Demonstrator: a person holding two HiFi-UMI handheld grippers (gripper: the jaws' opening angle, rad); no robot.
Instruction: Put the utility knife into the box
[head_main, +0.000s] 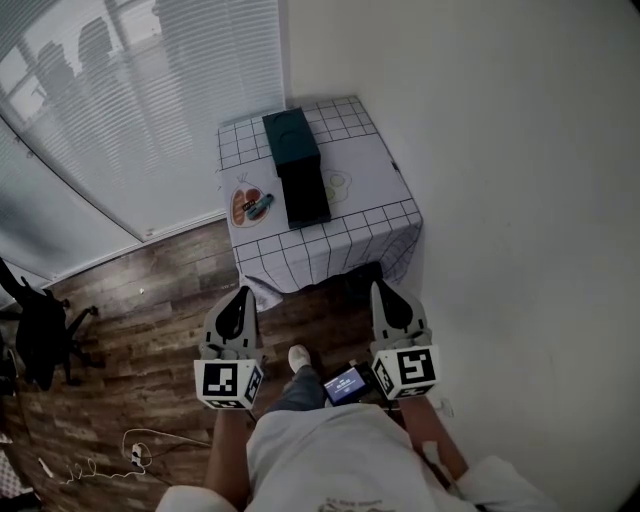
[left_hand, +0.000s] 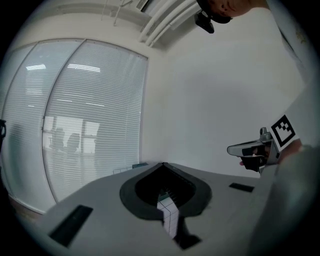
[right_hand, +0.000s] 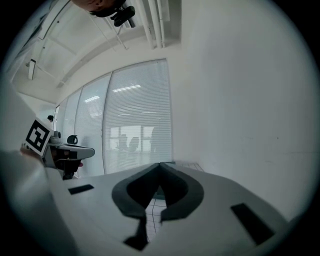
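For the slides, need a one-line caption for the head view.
Left gripper and right gripper, shut and empty, short of the checked table holding box and utility knife on plate.

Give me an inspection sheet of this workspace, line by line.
Surface: table under a checked cloth, set in the room's corner.
Job's things: box, dark, mid-table; utility knife left of it on a round patch, not in the box.
Clutter: nothing seen.
Grippers: left gripper and right gripper both shut, empty, short of the table.
Cables: white cable on the wood floor.
Surroundings: blinds, office chair.
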